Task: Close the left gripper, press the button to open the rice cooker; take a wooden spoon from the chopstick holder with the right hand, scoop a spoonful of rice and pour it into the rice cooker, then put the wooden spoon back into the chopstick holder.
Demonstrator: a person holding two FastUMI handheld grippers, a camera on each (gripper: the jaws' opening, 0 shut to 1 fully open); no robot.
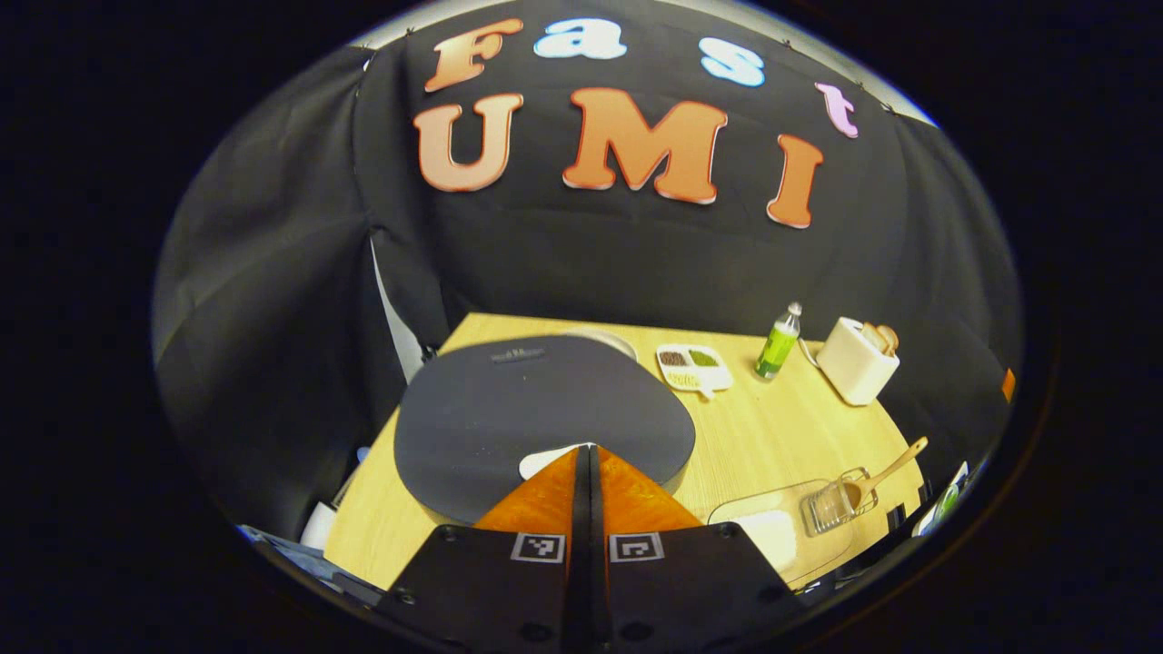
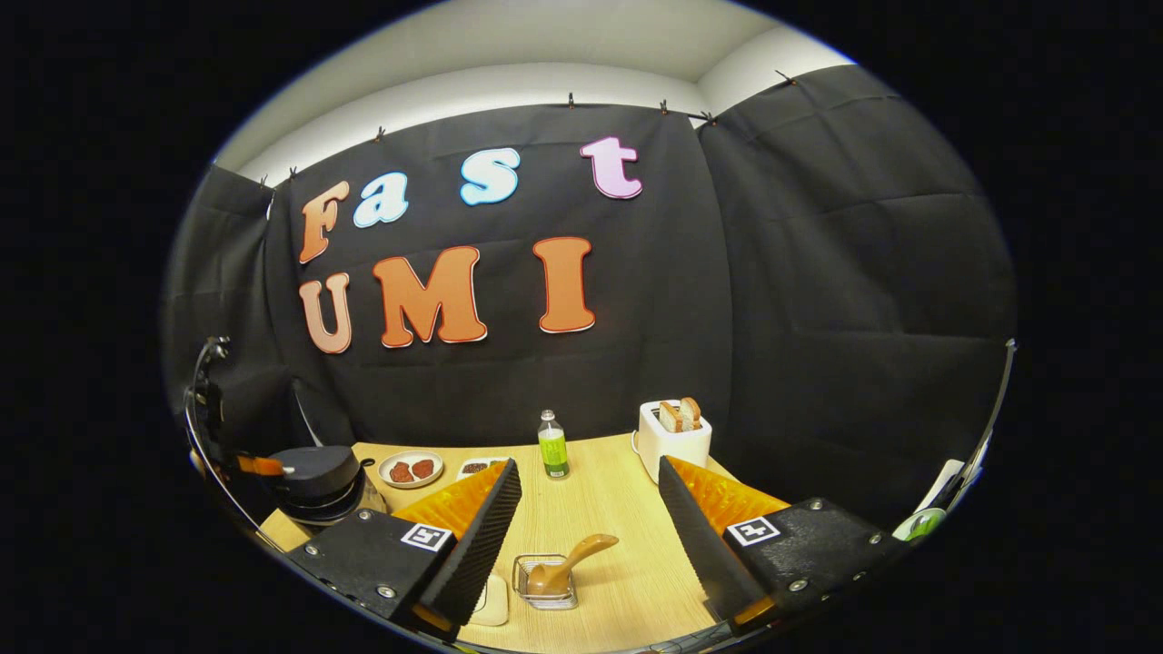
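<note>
Left claw (image 1: 586,454) fingers pressed together, tips over the rice cooker (image 1: 536,413) lid, left side of the surface (image 1: 772,427). Right claw (image 2: 589,509) spread wide, nothing held; wooden spoon (image 2: 568,563) in chopstick holder (image 2: 543,581) by the near edge.

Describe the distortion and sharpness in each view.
Left gripper view: fisheye bends the table edge, the rice cooker lid looks sharp and evenly lit. Right gripper view: strong curving at the rim, the wooden spoon is clear, without glare.

bare table (image 2: 600,509) ahead of spoon (image 2: 568,561) | bottle (image 2: 551,443), toaster (image 2: 672,440) behind
</note>
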